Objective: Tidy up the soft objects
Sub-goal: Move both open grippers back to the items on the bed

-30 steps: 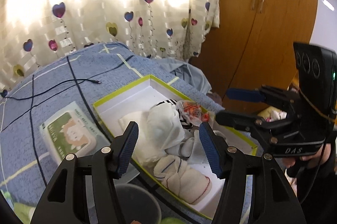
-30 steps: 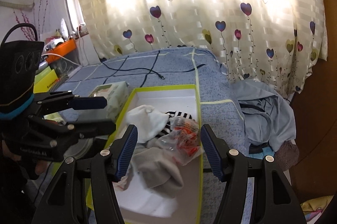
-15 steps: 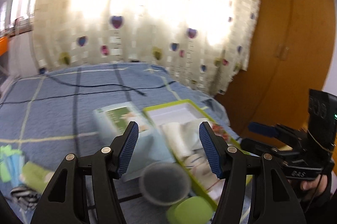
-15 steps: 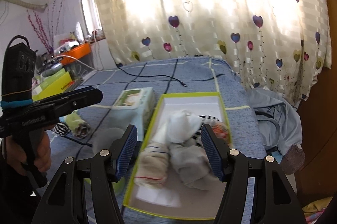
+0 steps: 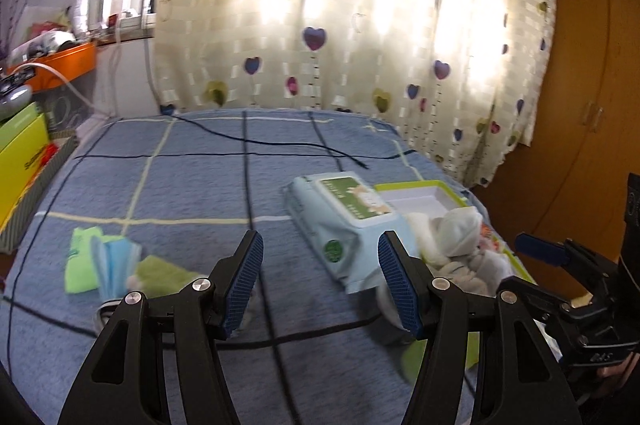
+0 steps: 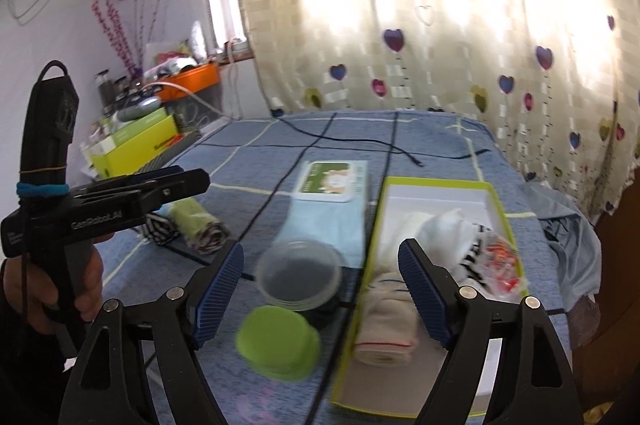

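While both jaws gape empty, right gripper (image 6: pixel 320 289) opening, rolled sock (image 6: pixel 386 321) lengthwise in box (image 6: pixel 436 181)

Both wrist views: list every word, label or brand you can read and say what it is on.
"GenRobot.AI": on the side of the left gripper, right wrist view.
Wipes pack label: green print, too blurred to read.
Yellow-green box beside the bed: dark lettering, too small to read.
Right gripper body: pale letters, not legible.

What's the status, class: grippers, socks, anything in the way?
Left hand-held gripper open, empty. Right hand-held gripper opening, empty. Rolled socks in box. Plastic cup nearby.
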The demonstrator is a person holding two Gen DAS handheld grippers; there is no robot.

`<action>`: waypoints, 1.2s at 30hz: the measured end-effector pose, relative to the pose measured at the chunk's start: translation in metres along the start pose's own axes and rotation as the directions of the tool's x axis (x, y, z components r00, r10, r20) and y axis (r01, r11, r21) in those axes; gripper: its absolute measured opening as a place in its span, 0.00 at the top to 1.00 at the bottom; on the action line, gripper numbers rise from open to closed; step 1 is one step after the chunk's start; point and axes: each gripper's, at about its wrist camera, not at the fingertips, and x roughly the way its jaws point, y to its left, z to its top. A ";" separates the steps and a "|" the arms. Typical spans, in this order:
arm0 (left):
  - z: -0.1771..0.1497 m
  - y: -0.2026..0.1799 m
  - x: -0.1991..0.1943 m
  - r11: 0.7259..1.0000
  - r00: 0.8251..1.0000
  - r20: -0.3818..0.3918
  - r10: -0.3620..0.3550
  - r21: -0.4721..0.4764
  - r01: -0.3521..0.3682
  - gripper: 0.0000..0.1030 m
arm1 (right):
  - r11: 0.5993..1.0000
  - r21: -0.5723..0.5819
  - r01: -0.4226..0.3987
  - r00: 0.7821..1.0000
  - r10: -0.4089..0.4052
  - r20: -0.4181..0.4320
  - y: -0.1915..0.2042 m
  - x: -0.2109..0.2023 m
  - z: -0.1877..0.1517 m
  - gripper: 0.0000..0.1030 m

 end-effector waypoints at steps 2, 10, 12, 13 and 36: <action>-0.001 0.006 -0.002 1.000 1.000 0.001 0.022 -0.011 -0.022 0.41 | 1.000 -0.014 -0.011 1.000 0.010 -0.003 0.009 0.003 0.001 0.22; -0.009 0.031 -0.014 0.994 0.996 0.007 0.089 -0.062 -0.089 0.41 | 0.997 -0.053 -0.048 0.998 0.046 -0.038 0.031 0.016 0.003 0.21; -0.010 0.036 -0.015 0.991 0.994 0.007 0.111 -0.070 -0.111 0.41 | 0.997 -0.054 -0.055 0.998 0.053 -0.042 0.035 0.019 0.003 0.21; -0.010 0.038 -0.015 0.991 0.993 0.007 0.117 -0.072 -0.116 0.41 | 0.997 -0.054 -0.057 0.997 0.055 -0.045 0.037 0.021 0.003 0.21; -0.015 0.073 -0.016 0.983 0.989 -0.023 0.145 -0.109 -0.147 0.41 | 0.989 -0.100 -0.109 0.991 0.101 -0.084 0.070 0.044 0.010 0.21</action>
